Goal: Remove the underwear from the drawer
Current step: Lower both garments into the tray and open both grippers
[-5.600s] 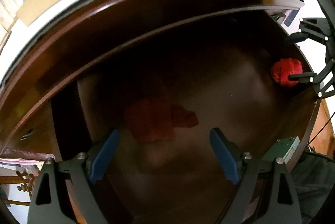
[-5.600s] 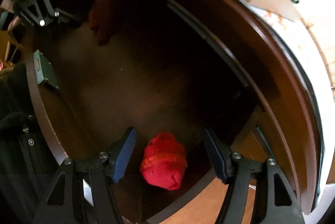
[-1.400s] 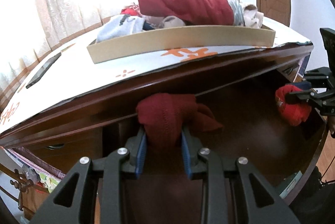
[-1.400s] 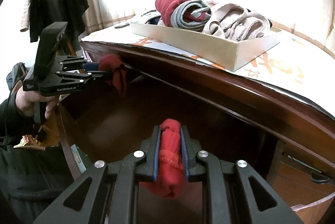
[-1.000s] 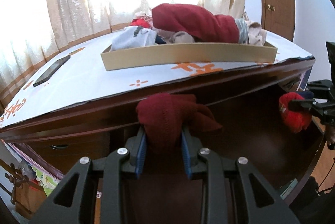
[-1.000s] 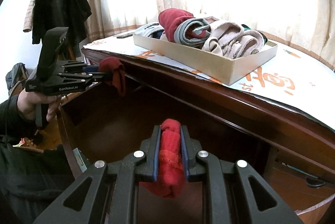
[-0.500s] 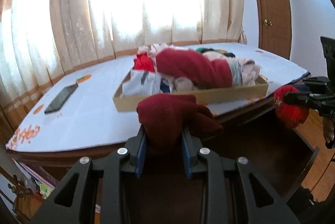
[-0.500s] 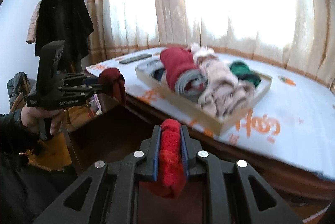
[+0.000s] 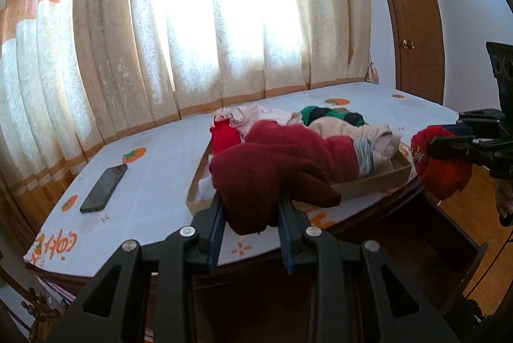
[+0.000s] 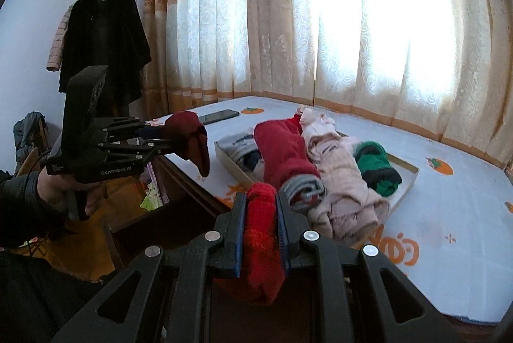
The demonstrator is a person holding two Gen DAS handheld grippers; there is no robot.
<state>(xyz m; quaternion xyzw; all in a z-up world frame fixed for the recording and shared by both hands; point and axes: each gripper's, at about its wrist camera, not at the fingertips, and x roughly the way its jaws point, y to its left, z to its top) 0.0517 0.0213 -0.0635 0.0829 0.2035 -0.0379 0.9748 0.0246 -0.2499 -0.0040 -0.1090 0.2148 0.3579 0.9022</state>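
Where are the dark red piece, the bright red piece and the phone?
dark red piece (image 9: 256, 182), left wrist view, bunched cloth above the jaws
bright red piece (image 10: 261, 227), right wrist view, folded middle
phone (image 9: 104, 188), left wrist view, screen centre

A dark wooden worktop (image 9: 378, 208) is covered by a white cloth (image 9: 166, 169) printed with orange fruit. Directly on the cloth lie a shallow cardboard tray (image 9: 378, 182) heaped with rolled garments and, well apart to its left, a black phone (image 9: 104, 187) lying flat

Fuzzy dark-red knit underwear (image 9: 256, 182), a matt cardboard tray (image 9: 372, 184), glossy dark wood drawer (image 9: 449, 246), embossed cloth curtains (image 9: 198, 31).
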